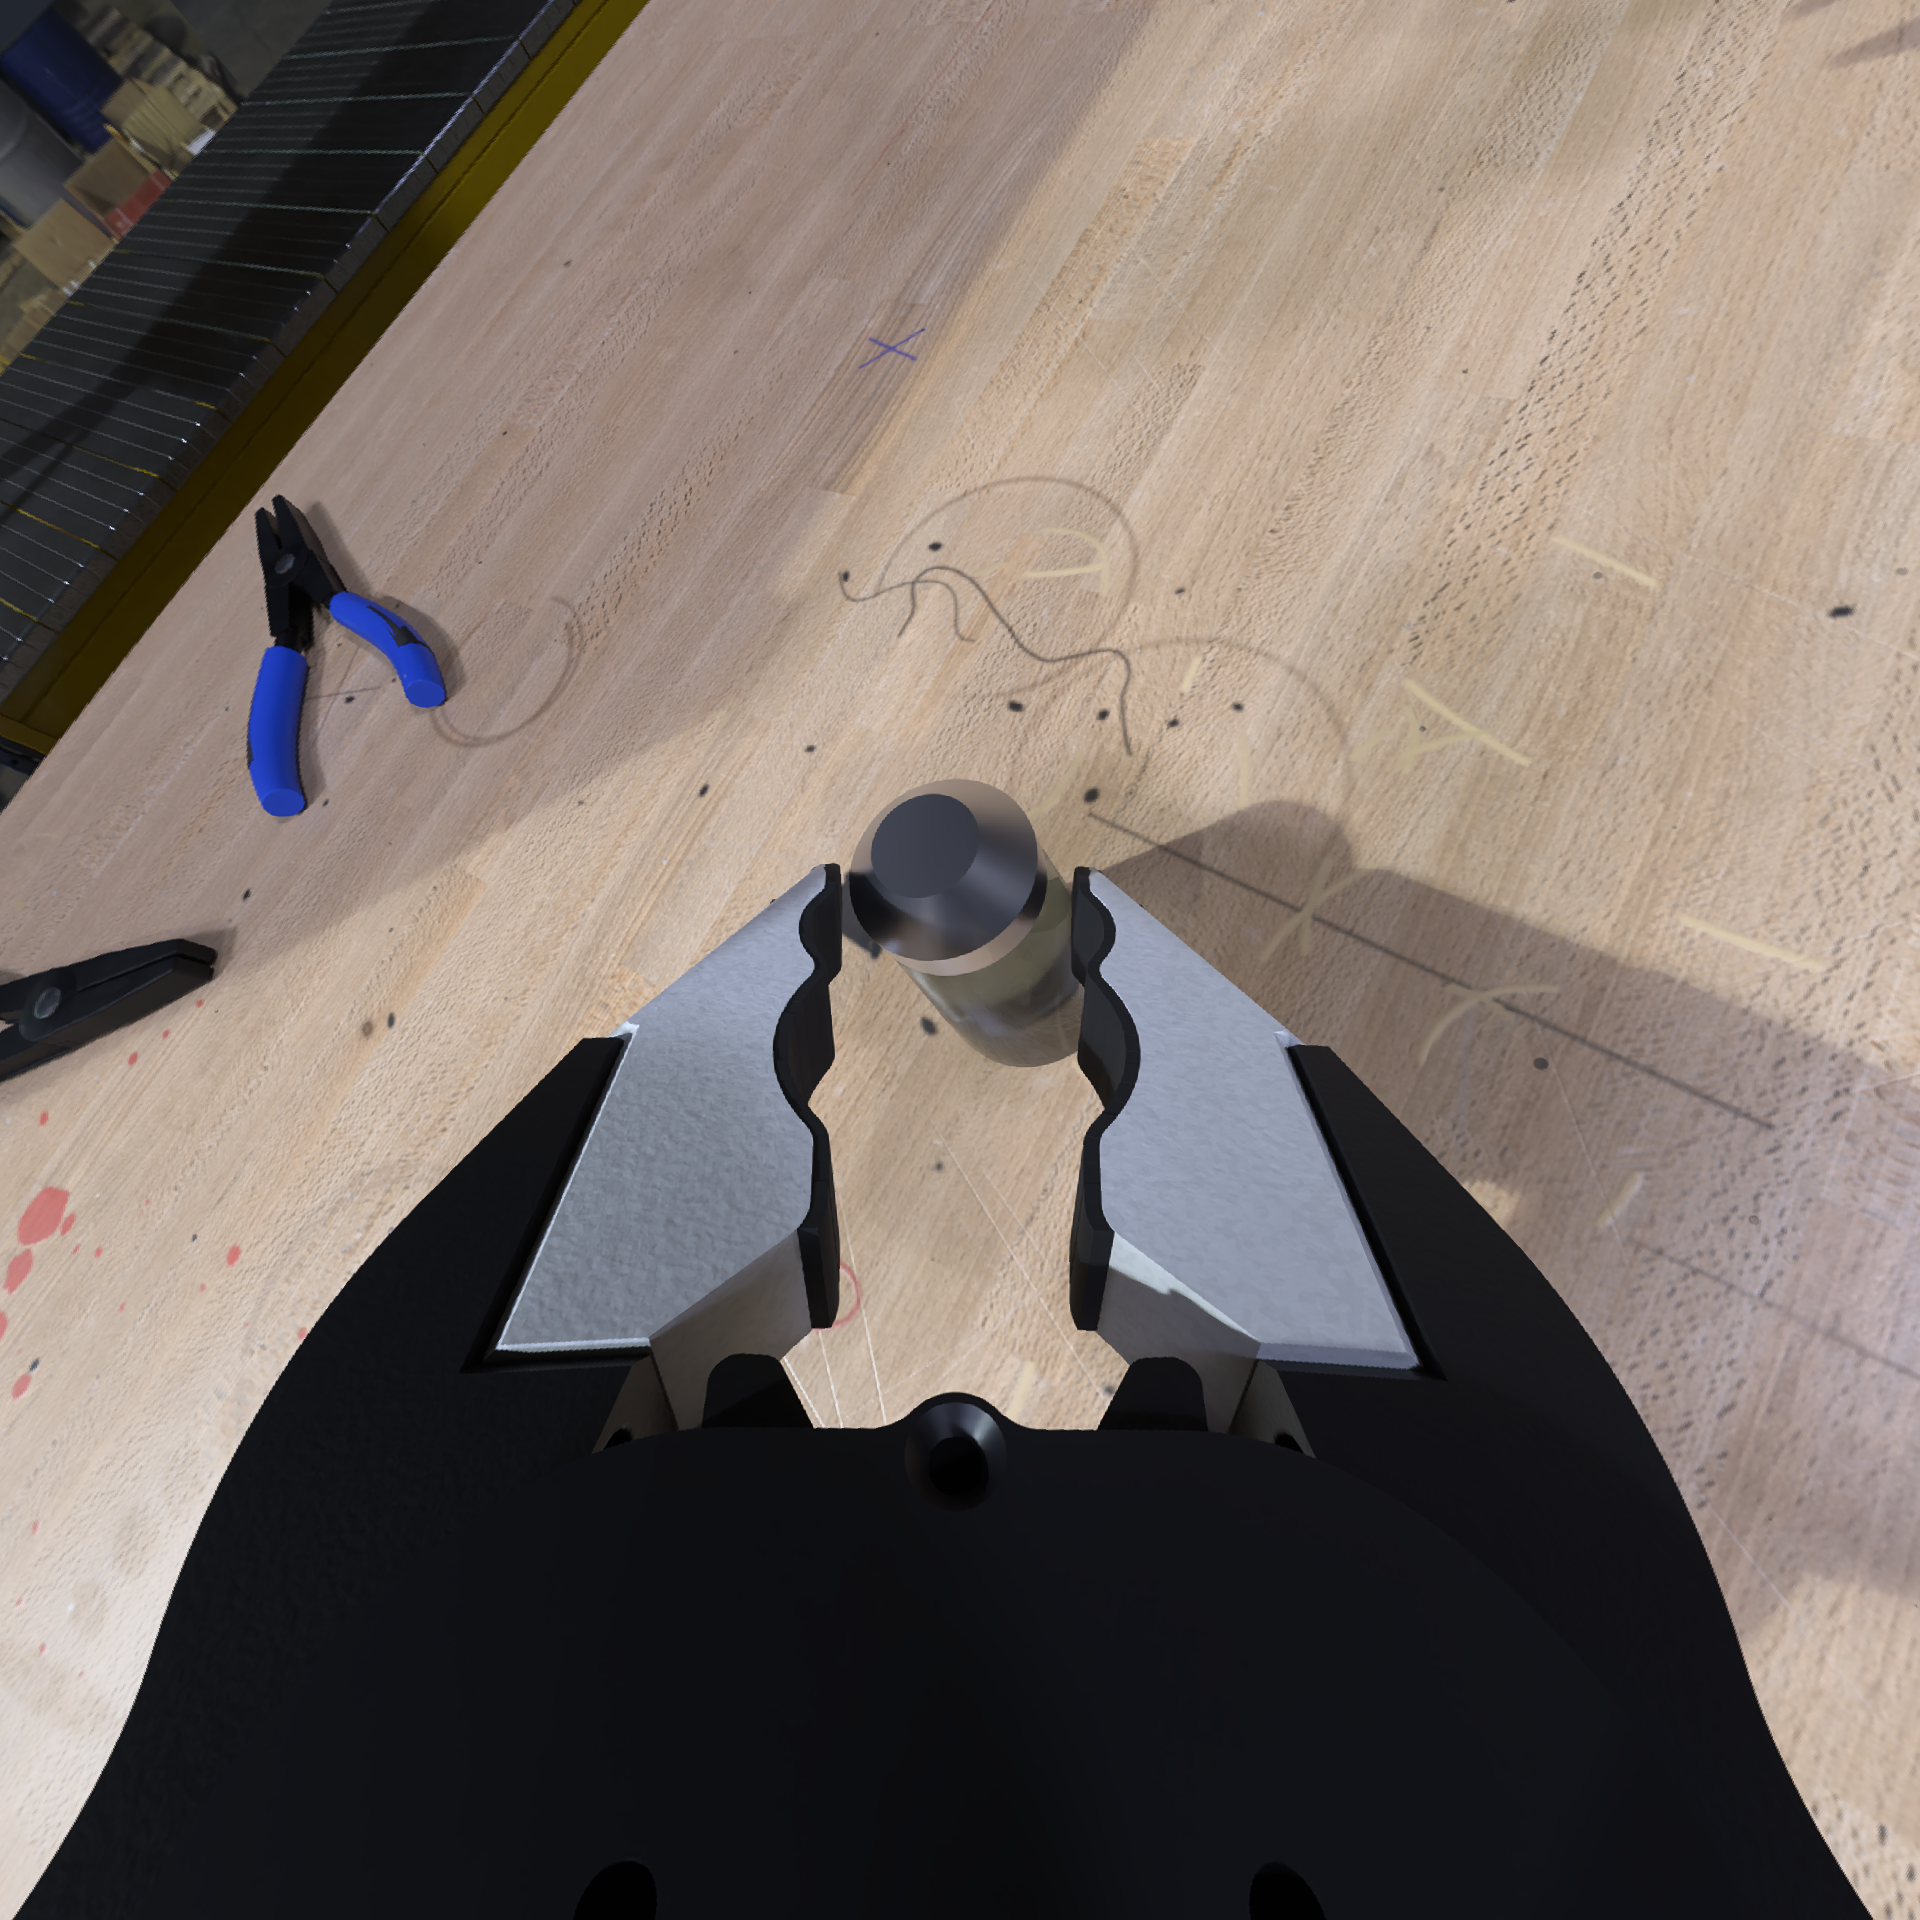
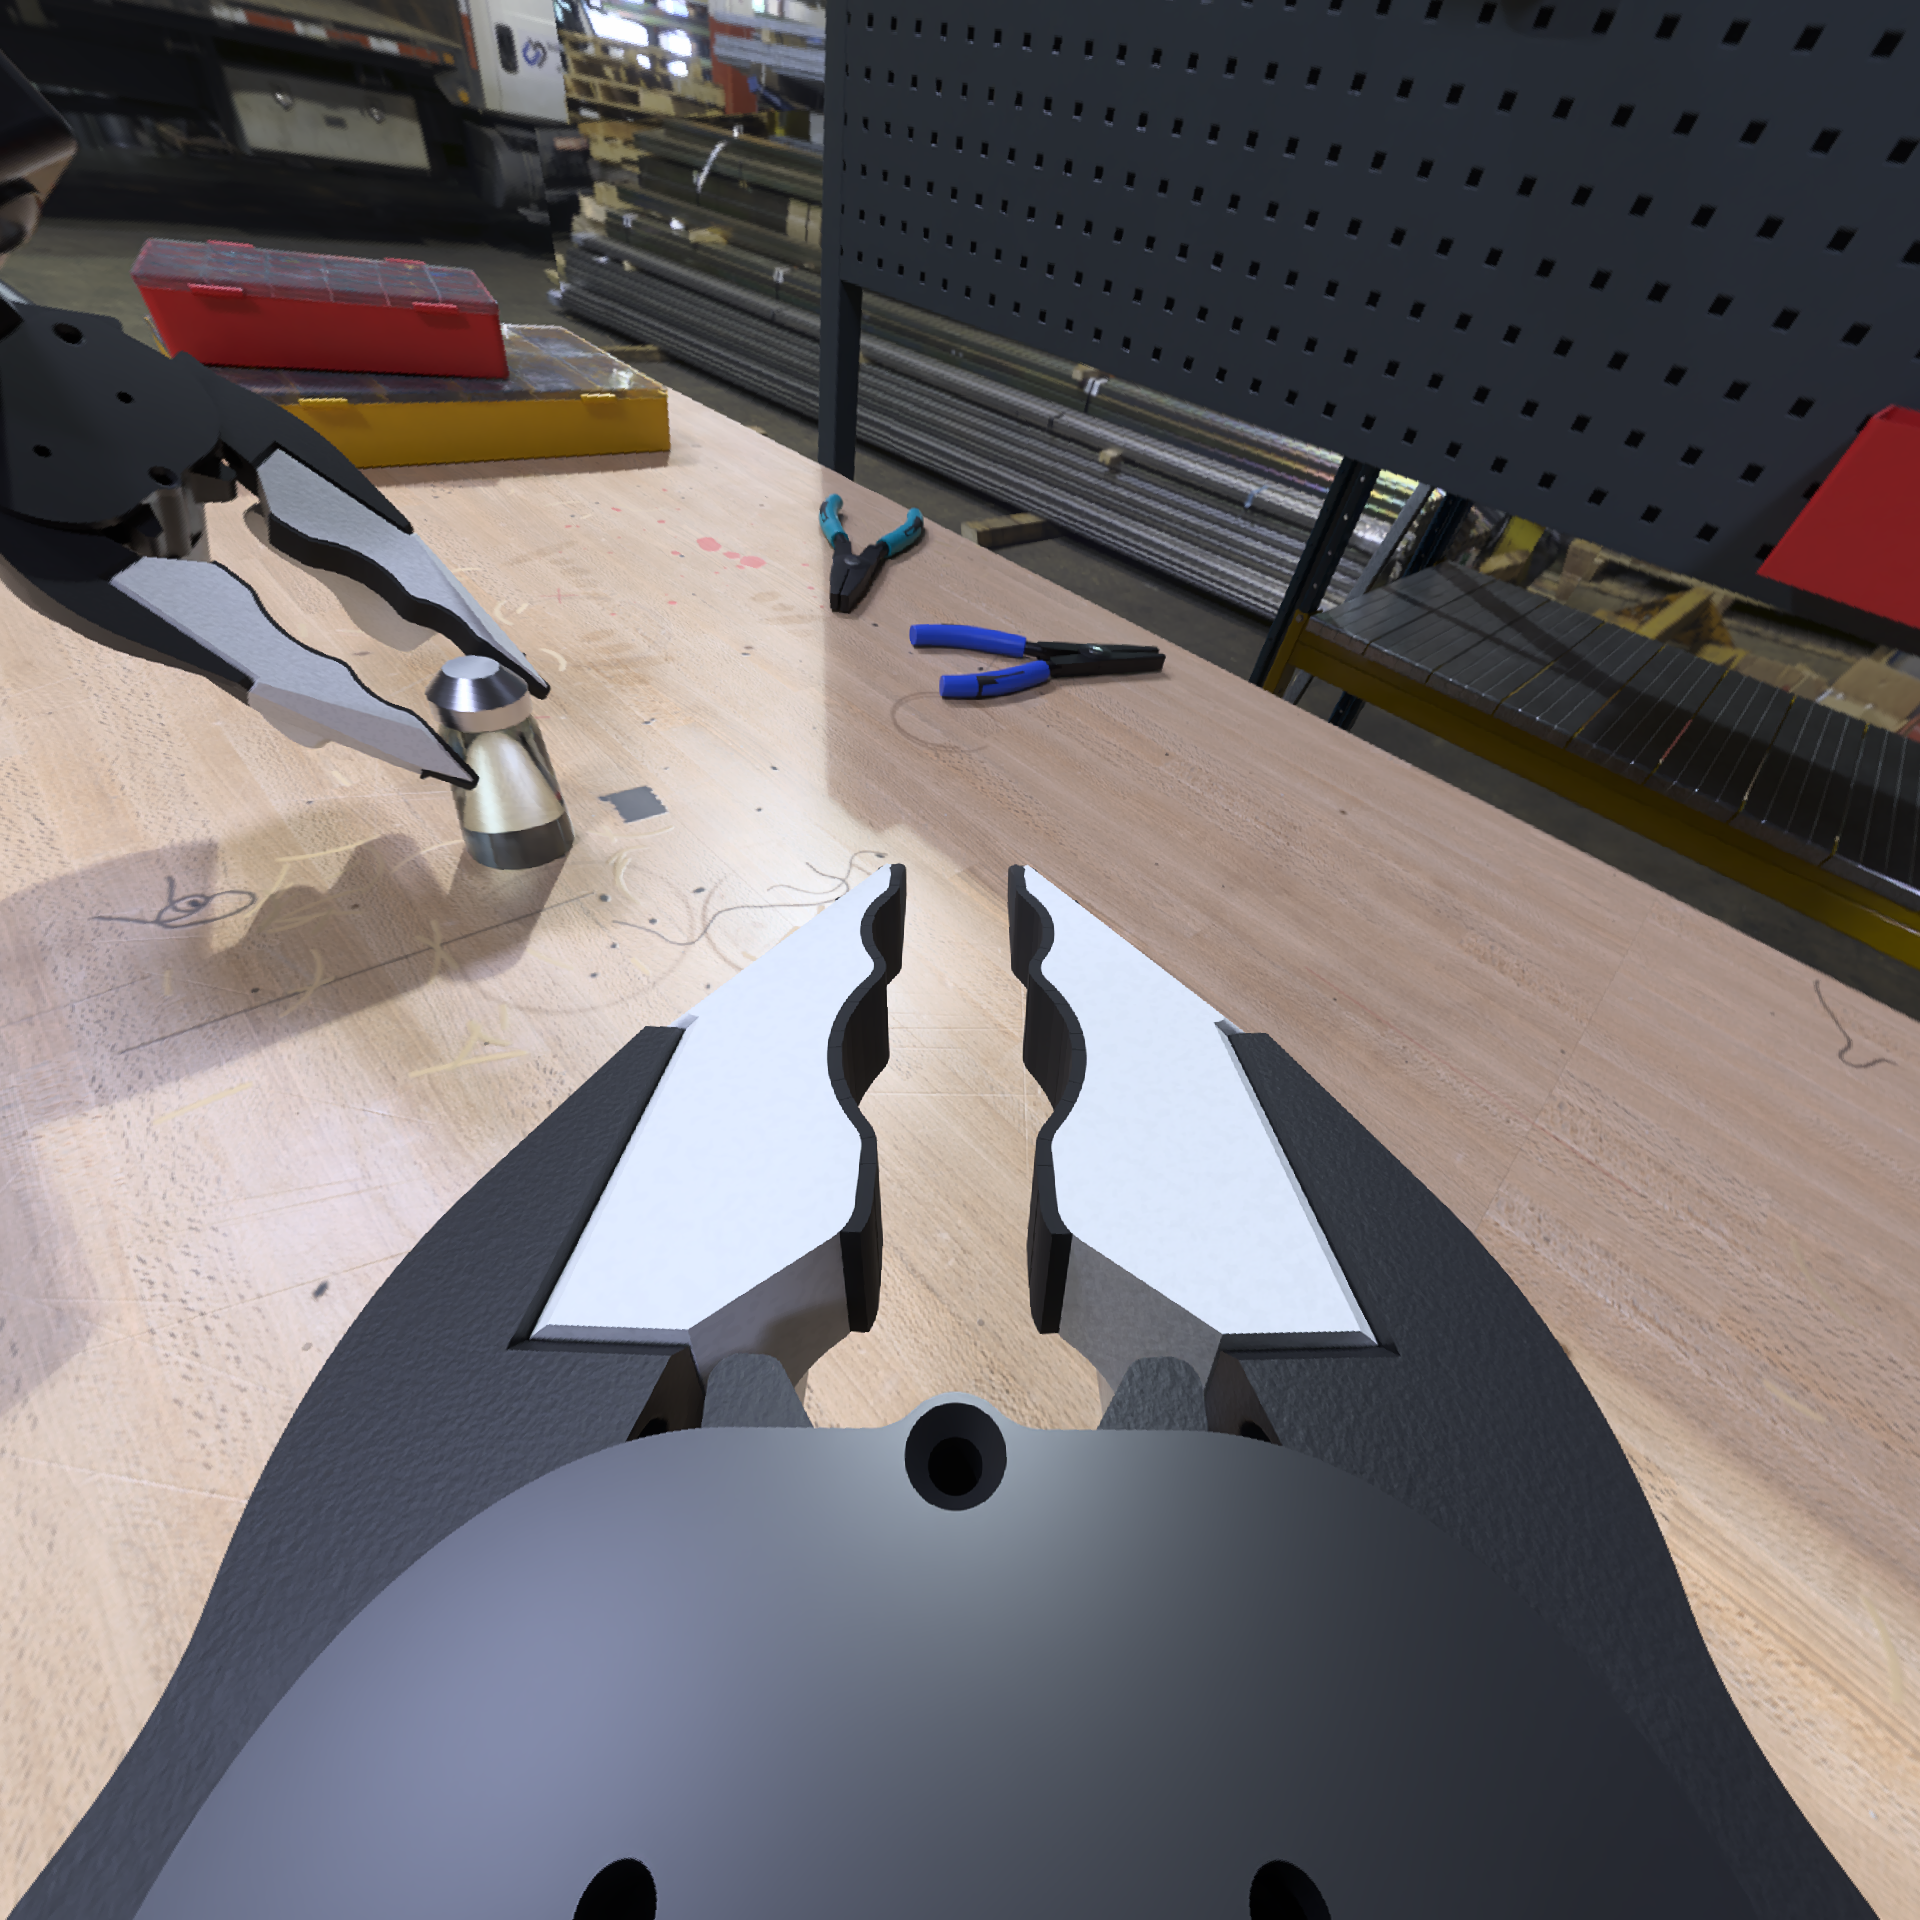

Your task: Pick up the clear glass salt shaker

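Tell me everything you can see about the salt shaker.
The salt shaker is small, with a clear glass body that flares toward its base and a domed, flat-topped metal cap. It stands upright on the wooden workbench, between the fingertips of the left gripper, which flank it; contact cannot be told.

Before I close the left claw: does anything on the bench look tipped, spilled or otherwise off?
Nothing stands out. The salt shaker stands upright on the wooden bench, cap on, no spill, with the left claw straddling its neck. Both pliers lie flat and apart. The red specks look like old paint.
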You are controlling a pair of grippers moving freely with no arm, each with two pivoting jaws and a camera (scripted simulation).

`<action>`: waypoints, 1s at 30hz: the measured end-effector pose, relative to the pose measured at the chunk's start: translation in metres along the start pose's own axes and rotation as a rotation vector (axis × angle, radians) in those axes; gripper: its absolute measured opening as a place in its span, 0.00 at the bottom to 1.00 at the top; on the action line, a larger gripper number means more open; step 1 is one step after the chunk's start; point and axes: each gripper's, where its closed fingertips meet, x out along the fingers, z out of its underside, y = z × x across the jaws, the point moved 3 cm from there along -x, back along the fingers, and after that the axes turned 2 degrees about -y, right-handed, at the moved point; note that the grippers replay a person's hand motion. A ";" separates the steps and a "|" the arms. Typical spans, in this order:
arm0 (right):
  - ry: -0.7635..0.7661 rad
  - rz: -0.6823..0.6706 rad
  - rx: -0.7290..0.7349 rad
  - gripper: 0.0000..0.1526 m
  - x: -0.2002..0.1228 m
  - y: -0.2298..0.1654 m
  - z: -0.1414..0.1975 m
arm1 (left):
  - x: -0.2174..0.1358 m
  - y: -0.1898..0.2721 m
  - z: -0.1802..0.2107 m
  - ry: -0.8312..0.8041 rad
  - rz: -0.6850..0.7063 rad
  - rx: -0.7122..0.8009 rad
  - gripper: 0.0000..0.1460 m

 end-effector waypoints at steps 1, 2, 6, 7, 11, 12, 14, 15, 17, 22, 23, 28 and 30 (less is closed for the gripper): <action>-0.006 0.002 0.007 0.13 0.000 0.001 0.001 | 0.000 0.000 0.000 0.001 0.003 -0.004 0.30; -0.010 0.003 0.012 0.13 0.001 0.002 0.002 | 0.000 0.000 0.000 0.002 0.006 -0.008 0.29; -0.020 0.002 0.014 0.13 0.002 0.002 0.005 | -0.001 -0.001 0.000 0.006 0.015 -0.023 0.29; -0.023 0.001 0.012 0.13 0.003 0.002 0.005 | -0.001 -0.001 0.001 0.007 0.017 -0.026 0.29; -0.030 -0.003 0.010 0.13 0.004 0.001 0.006 | -0.002 -0.002 0.001 0.006 0.025 -0.039 0.29; -0.030 -0.004 0.010 0.13 0.004 0.001 0.006 | -0.002 -0.002 0.001 0.003 0.026 -0.041 0.29; -0.029 -0.005 0.010 0.13 0.004 0.000 0.006 | -0.004 -0.002 0.002 -0.003 0.024 -0.040 0.29; -0.029 -0.005 0.011 0.13 0.004 0.000 0.006 | -0.005 -0.003 0.003 -0.006 0.025 -0.041 0.29; -0.030 -0.007 0.013 0.13 0.005 0.000 0.006 | -0.007 -0.005 0.006 -0.009 0.021 -0.044 0.29; -0.038 -0.010 0.012 0.12 0.006 0.000 0.008 | -0.012 -0.009 0.011 -0.018 0.005 -0.038 0.29; -0.038 -0.010 0.012 0.12 0.006 -0.001 0.008 | -0.013 -0.009 0.011 -0.020 0.001 -0.035 0.29; -0.046 -0.010 0.014 0.13 0.008 0.000 0.010 | -0.017 -0.013 0.014 -0.040 -0.026 -0.007 0.29; -0.050 -0.010 0.015 0.13 0.008 0.000 0.011 | -0.019 -0.015 0.015 -0.039 -0.031 -0.004 0.29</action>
